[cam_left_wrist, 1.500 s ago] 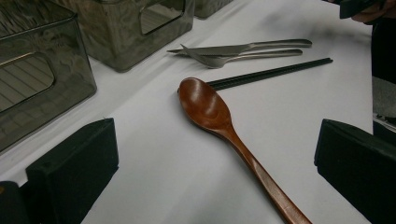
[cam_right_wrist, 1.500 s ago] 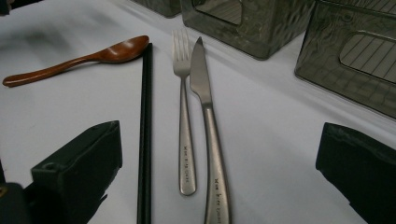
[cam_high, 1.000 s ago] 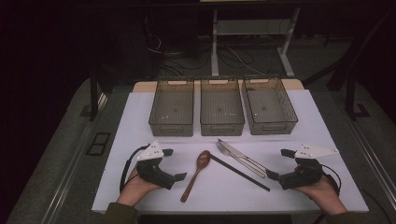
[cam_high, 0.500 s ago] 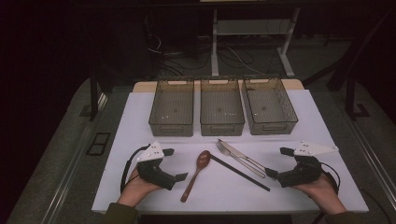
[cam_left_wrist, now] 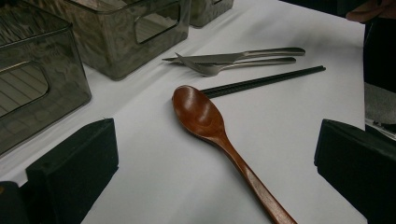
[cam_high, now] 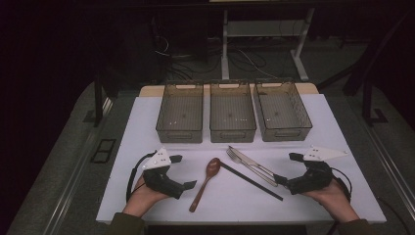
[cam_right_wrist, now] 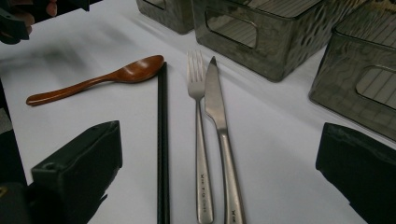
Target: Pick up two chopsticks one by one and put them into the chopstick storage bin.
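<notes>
My left tongs (cam_high: 188,185) rest on the white table (cam_high: 147,127) with the jaws spread wide and nothing between them, pointed at the wooden spoon (cam_left_wrist: 210,126), whose handle runs back toward me between the jaws and whose bowl lies ahead. My right tongs (cam_high: 280,180) are just as wide apart and empty, aimed along the fork (cam_right_wrist: 200,140) and knife (cam_right_wrist: 220,135), which lie side by side with handles toward me, tips away. Left of those two, from the right tongs, lie the black chopsticks (cam_right_wrist: 162,140), their far end touching or nearly touching the spoon's bowl; I cannot quite tell which. Beyond all the cutlery stand three smoky plastic bins (cam_high: 232,115) in a row, apparently empty, though the mesh makes that hard to see. I judge the cutlery is laid out handle-first so each piece can be pinched by its handle and sorted into a bin; the spoon sits best for my left tongs, the fork and knife for my right.
</notes>
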Demonstrator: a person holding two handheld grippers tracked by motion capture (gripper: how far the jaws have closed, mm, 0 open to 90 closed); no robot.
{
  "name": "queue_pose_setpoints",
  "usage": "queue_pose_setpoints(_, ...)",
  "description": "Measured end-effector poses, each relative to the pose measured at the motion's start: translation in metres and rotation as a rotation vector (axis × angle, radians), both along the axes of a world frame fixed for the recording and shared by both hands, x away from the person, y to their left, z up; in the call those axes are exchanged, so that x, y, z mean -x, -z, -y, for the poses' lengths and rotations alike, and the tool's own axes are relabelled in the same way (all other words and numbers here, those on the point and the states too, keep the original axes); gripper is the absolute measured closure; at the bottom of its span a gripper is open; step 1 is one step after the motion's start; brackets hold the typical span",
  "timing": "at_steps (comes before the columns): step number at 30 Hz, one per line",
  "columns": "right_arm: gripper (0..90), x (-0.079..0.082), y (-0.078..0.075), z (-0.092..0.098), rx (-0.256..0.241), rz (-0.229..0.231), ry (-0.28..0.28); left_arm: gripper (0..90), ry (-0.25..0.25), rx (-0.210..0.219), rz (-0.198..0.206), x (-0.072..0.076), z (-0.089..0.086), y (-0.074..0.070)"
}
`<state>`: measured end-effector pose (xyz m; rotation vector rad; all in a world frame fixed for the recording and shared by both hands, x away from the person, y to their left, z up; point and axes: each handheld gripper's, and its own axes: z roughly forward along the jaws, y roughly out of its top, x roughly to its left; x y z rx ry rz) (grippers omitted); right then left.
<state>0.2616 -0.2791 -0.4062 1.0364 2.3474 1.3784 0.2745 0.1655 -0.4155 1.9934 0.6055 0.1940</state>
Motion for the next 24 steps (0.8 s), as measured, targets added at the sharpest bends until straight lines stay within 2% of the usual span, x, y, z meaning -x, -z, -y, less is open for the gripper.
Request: queue_pose_setpoints(24,0.0,-0.016,0.002,-0.032,0.025,-0.017,-0.05,0.0,0.002,0.002,0.007,0.0,0.003,0.001)
